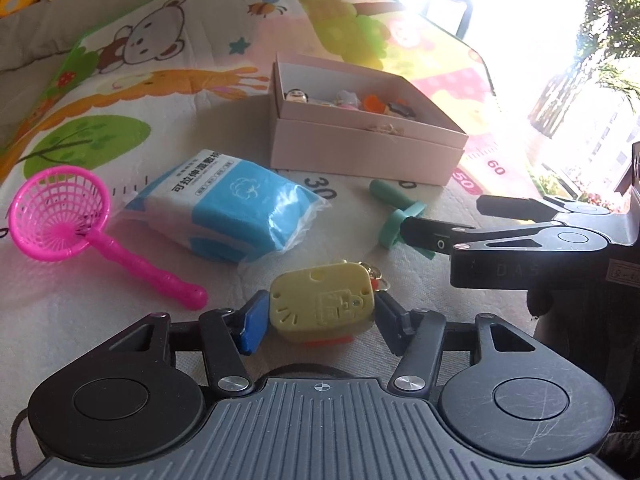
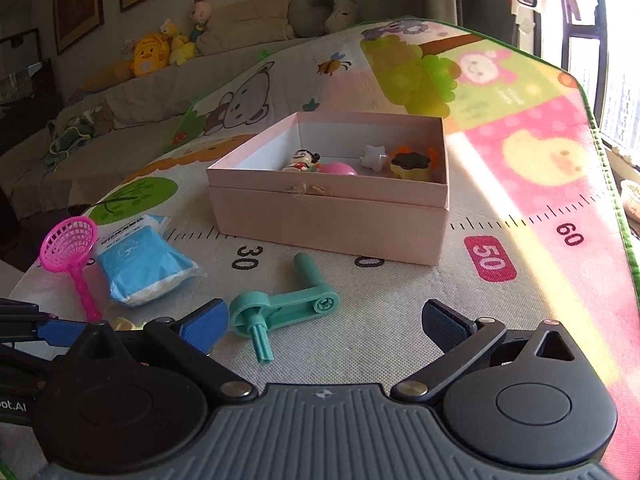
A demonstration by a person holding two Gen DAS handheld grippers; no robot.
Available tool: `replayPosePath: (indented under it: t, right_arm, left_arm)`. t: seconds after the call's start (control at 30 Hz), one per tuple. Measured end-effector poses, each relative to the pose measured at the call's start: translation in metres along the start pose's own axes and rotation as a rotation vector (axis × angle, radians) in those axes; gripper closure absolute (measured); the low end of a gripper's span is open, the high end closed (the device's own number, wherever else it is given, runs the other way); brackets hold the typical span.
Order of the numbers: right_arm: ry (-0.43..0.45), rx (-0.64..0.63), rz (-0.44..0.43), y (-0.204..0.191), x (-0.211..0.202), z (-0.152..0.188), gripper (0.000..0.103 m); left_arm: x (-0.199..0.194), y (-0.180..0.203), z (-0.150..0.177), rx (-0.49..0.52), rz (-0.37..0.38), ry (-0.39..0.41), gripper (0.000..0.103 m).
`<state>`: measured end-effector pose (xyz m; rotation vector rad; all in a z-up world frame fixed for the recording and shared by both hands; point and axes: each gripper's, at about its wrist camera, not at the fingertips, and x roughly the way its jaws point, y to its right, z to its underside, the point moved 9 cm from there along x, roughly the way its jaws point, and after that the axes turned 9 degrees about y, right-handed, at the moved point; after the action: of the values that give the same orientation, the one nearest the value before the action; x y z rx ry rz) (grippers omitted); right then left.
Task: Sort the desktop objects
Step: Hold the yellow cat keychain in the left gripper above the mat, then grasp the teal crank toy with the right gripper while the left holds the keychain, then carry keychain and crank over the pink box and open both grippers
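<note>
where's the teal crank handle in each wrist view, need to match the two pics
Left wrist view: the teal crank handle lies right of centre on the mat, partly hidden behind the right gripper.
Right wrist view: it lies low and centre-left, just ahead of that gripper's blue left finger pad.
Shared landmark: the pink box, just beyond the handle in both views.

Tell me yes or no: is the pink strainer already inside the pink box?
No. The pink strainer lies on the play mat, left of the blue packet, outside the pink box.
</note>
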<state>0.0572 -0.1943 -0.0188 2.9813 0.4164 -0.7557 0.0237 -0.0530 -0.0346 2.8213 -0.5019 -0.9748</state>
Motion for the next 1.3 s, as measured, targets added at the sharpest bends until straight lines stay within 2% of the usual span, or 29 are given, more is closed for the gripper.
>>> replayPosePath:
  t: [0.1,0.2,0.27,0.3,0.37,0.47,0.57,0.7,0.9,1.03,1.2,1.3]
  right_arm:
    - [-0.069,-0.004,-0.031,-0.006,0.017,-0.005,0.010]
    - [-0.094,-0.035,-0.043,-0.010,0.034,-0.005,0.012]
    - [-0.114,-0.048,-0.053,-0.012,0.041,-0.002,0.019]
    - [-0.136,-0.041,-0.066,-0.013,0.045,0.001,0.027]
    - [-0.132,-0.044,-0.059,-0.012,0.044,0.001,0.032]
    - [-0.141,-0.033,-0.055,-0.010,0.039,0.003,0.032]
    - [-0.146,-0.034,-0.042,-0.007,0.030,0.007,0.032]
    - [-0.161,-0.024,-0.035,0.000,0.013,0.014,0.032]
    - [-0.178,0.019,-0.049,0.011,-0.014,0.016,0.032]
    - [-0.125,0.017,-0.055,0.015,-0.040,-0.001,0.032]
    - [0.009,0.038,-0.072,0.023,-0.074,-0.049,0.032]
    - [0.093,0.046,-0.071,0.031,-0.088,-0.084,0.032]
  left_arm:
    - [0.000,0.004,0.002,0.007,0.011,-0.002,0.042]
    - [0.002,0.007,0.003,0.027,0.005,-0.012,0.037]
    - [0.004,0.008,0.003,0.030,0.003,-0.022,0.032]
    - [0.005,0.008,0.003,0.030,0.003,-0.023,0.030]
    - [0.007,0.008,0.002,0.023,0.006,-0.023,0.028]
    - [0.011,0.010,-0.001,0.017,0.009,-0.026,0.029]
    - [0.015,0.011,-0.003,0.036,-0.007,-0.025,0.035]
    - [0.014,0.012,-0.002,0.055,-0.013,-0.017,0.035]
    - [-0.002,0.022,-0.008,0.145,-0.027,0.043,0.036]
    - [-0.015,0.032,-0.024,0.205,-0.027,0.104,0.036]
    - [-0.028,0.043,-0.059,0.244,-0.013,0.188,0.036]
    - [-0.029,0.048,-0.091,0.284,-0.021,0.253,0.036]
